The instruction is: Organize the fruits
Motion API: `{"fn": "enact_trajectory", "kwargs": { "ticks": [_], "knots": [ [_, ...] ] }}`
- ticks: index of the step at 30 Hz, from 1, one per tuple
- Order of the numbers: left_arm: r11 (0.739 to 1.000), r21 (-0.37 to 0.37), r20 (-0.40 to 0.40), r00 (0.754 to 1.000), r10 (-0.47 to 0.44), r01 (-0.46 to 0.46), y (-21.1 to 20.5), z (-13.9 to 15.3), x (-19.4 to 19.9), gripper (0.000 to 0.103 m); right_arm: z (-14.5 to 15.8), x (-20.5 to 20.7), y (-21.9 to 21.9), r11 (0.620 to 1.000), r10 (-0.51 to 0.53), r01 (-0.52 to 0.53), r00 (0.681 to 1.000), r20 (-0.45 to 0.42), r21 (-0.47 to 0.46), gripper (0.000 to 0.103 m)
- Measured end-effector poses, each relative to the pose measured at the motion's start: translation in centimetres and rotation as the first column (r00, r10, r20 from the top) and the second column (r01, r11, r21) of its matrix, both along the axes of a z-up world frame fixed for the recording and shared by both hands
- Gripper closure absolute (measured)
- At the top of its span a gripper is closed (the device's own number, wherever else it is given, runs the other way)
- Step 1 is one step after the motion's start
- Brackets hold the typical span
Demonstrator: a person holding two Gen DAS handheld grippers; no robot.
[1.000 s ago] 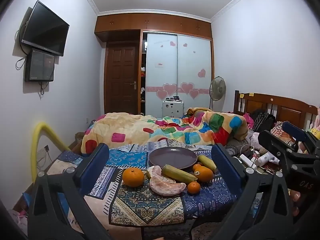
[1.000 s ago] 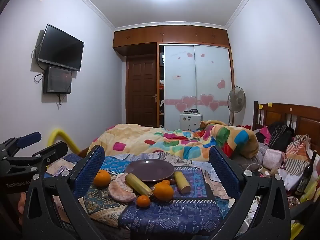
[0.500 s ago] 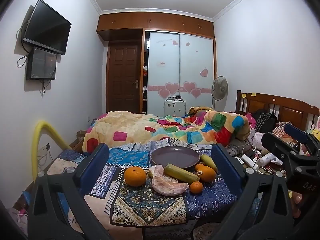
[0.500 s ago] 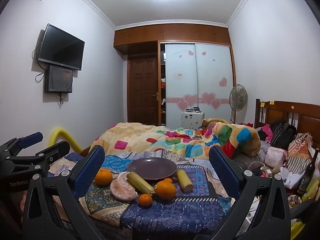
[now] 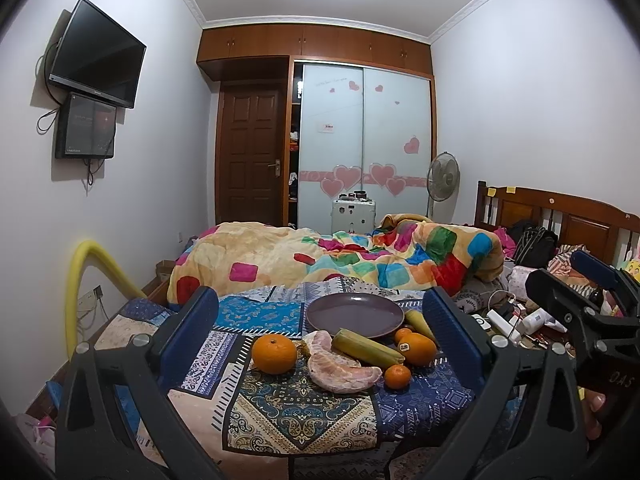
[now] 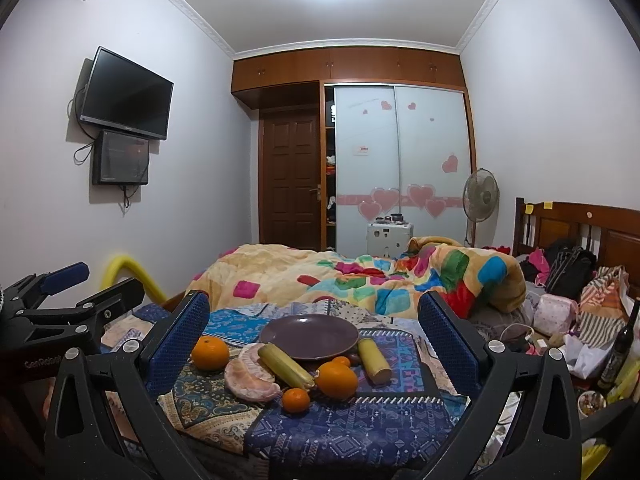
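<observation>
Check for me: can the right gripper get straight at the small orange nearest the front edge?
Probably yes. The right gripper is open, and the small orange sits alone at the front, slightly apart from the pomelo pieces and big orange, nothing before it.

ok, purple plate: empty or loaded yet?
Empty. The purple plate shows a bare dish; the oranges, pomelo segments and sugarcane pieces all lie on the cloth around it.
</observation>
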State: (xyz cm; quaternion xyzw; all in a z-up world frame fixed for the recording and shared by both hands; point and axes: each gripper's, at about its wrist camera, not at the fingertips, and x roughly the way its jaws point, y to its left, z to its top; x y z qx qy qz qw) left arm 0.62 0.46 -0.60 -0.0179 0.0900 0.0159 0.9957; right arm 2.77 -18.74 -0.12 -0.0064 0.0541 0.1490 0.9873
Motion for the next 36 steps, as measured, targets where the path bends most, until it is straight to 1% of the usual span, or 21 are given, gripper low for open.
{"fn": "enact_trajectory", "kwargs": {
  "ticks": [13, 36],
  "knots": [
    [1.000, 0.002, 0.001, 1.000, 0.004, -0.004, 0.09, -0.41, 0.34, 0.000, -0.04, 0.28, 0.27, 1.000, 0.004, -0.004, 1.000, -0.007, 0.002, 0.000],
    [1.000, 0.012, -0.001, 1.000, 0.008, -0.008, -0.16, -0.10, 0.28, 0.000, -0.27, 0.45, 0.09, 1.000, 0.007, -0.007, 1.000, -0.009, 0.005, 0.000]
  ]
}}
